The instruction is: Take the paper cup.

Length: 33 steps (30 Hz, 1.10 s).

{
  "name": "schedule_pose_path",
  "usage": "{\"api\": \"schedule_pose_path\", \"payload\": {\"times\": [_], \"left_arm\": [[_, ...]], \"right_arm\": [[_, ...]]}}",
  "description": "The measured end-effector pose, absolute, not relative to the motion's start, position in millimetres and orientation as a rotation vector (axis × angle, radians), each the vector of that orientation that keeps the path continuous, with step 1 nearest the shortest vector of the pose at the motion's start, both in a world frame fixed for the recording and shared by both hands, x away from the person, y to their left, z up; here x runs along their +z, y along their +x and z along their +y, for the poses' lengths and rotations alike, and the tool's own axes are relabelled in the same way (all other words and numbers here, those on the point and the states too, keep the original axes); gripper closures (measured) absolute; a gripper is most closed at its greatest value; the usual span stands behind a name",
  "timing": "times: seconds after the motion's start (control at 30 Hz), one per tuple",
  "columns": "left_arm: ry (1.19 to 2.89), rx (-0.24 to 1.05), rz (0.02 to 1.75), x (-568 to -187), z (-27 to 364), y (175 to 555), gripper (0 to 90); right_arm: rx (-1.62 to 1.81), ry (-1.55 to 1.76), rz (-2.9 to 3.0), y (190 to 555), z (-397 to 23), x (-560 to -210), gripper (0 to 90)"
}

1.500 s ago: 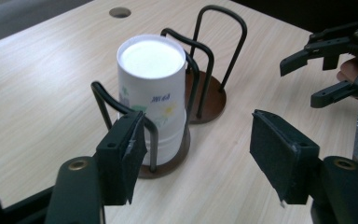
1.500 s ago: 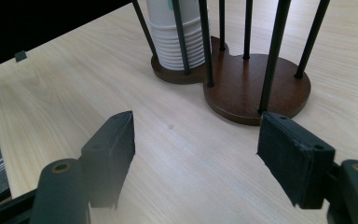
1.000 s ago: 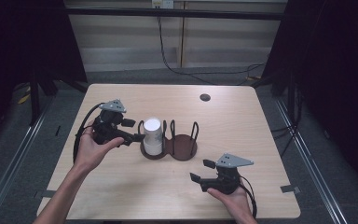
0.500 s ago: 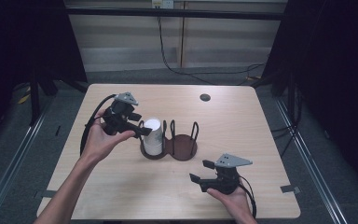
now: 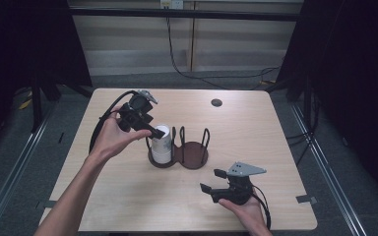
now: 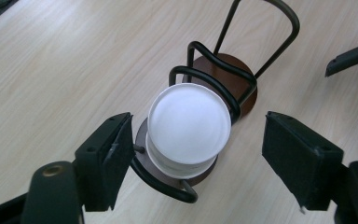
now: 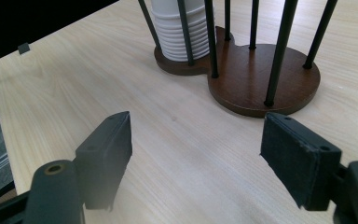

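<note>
A stack of white paper cups (image 5: 161,142) stands upside down in the left bay of a dark wooden two-bay wire holder (image 5: 193,156). My left gripper (image 5: 153,132) hovers above the stack and points down at it. In the left gripper view the cups' top (image 6: 189,123) lies between the open pads (image 6: 114,158), which do not touch it; these jaws have just been opening. My right gripper (image 5: 210,180) rests near the table's front right. Its jaws have also just been opening, with only bare table between them (image 7: 196,135), and they face the holder (image 7: 261,79).
The holder's right bay (image 6: 228,70) holds nothing. A small dark disc (image 5: 216,102) lies at the far side of the wooden table (image 5: 285,147). A black cable (image 5: 98,130) trails from the left gripper. Dark floor and rails surround the table.
The left hand has carried its gripper from the holder's left side up and rightward over the cup stack, now pointing down. The right hand has kept still.
</note>
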<state>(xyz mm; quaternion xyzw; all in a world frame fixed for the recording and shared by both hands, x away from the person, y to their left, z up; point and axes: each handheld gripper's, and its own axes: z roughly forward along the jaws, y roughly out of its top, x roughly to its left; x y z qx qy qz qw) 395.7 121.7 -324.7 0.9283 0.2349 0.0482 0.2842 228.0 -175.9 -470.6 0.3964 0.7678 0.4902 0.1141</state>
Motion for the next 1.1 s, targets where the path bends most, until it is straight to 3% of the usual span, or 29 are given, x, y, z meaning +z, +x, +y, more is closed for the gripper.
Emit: {"api": "schedule_pose_path", "payload": {"times": [0.17,0.97,1.1], "left_arm": [[2.518,0.118,0.632,-325.3,116.6,399.9,31.2],[2.631,0.028,0.73,-345.8,95.9,415.8,31.8],[2.651,0.07,0.724,-348.2,92.2,413.7,32.4]], "right_arm": [[1.441,1.165,2.252,227.9,-175.7,-470.6,21.5],[1.45,1.143,2.259,226.1,-175.8,-469.8,13.5],[1.449,1.139,2.263,226.3,-175.6,-470.3,13.7]]}}
